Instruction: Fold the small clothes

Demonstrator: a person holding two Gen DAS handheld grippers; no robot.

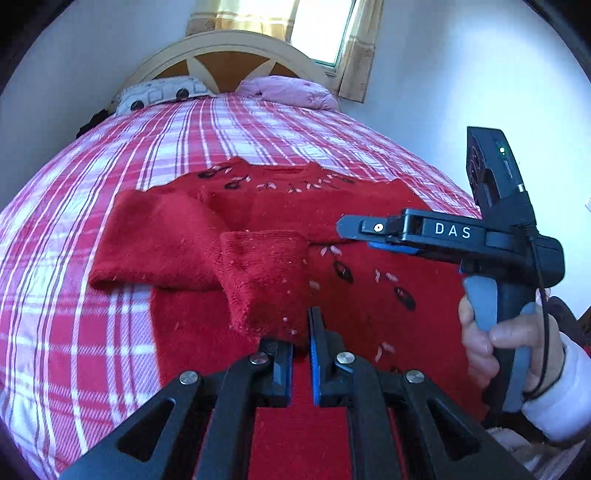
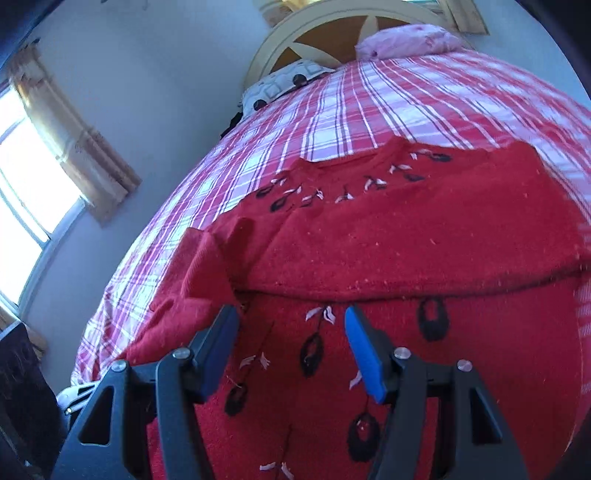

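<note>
While my left gripper [image 1: 302,334] pinches the sleeve [image 1: 264,280], its two jaws are pressed together on the cuff end, with red knit bunched right at the tips. That sleeve is lifted and drawn across the front of the sweater [image 1: 369,206], which lies flat on the bed [image 1: 110,155], collar toward the headboard [image 1: 229,55]. On the left side the other sleeve [image 1: 155,240] is folded over in a thick band, lying on the sweater's edge and partly on the plaid cover. My right gripper [image 2: 291,350] hangs over the sweater's [image 2: 424,236] lower front, jaws spread wide, nothing between them but the knit below with its black and white embroidered sprigs. From the left camera I see that same right tool [image 1: 373,234] coming in from the side, low over the cloth beside the lifted sleeve, my right hand [image 1: 495,347] wrapped around its handle. Across the right view a folded edge runs side to side, just ahead of the fingers [image 2: 364,350]. Two pillows [image 1: 288,90] sit at the head of the bed, under the curtained window [image 1: 325,29].
</note>
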